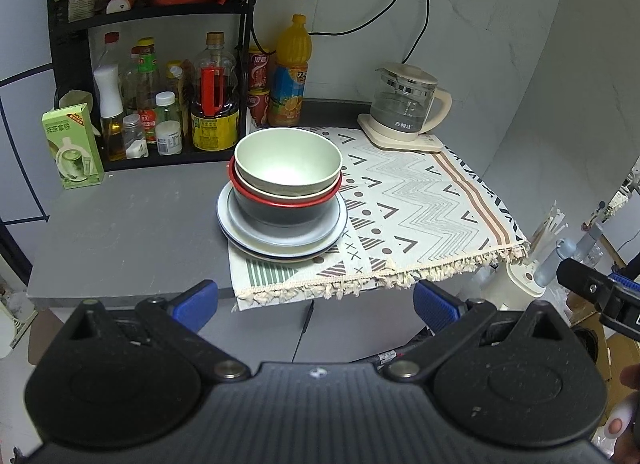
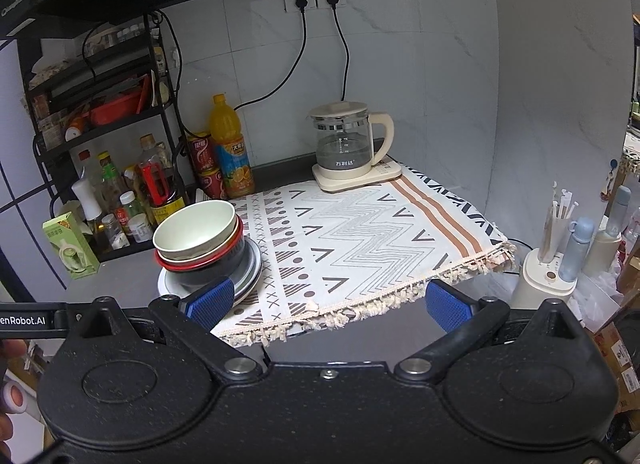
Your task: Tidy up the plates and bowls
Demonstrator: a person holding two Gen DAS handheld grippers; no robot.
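A pale green bowl sits nested in a red-rimmed bowl and a dark bowl, all stacked on several plates at the left edge of a patterned cloth. The stack also shows in the right wrist view, with its plates beneath. My left gripper is open and empty, held back off the counter's front edge, facing the stack. My right gripper is open and empty, in front of the cloth, with the stack beyond its left finger.
A black rack with sauce bottles stands back left, a green carton beside it. An orange juice bottle and red cans stand behind the stack. A glass kettle sits back right. A holder with straws and bottles is off the counter's right.
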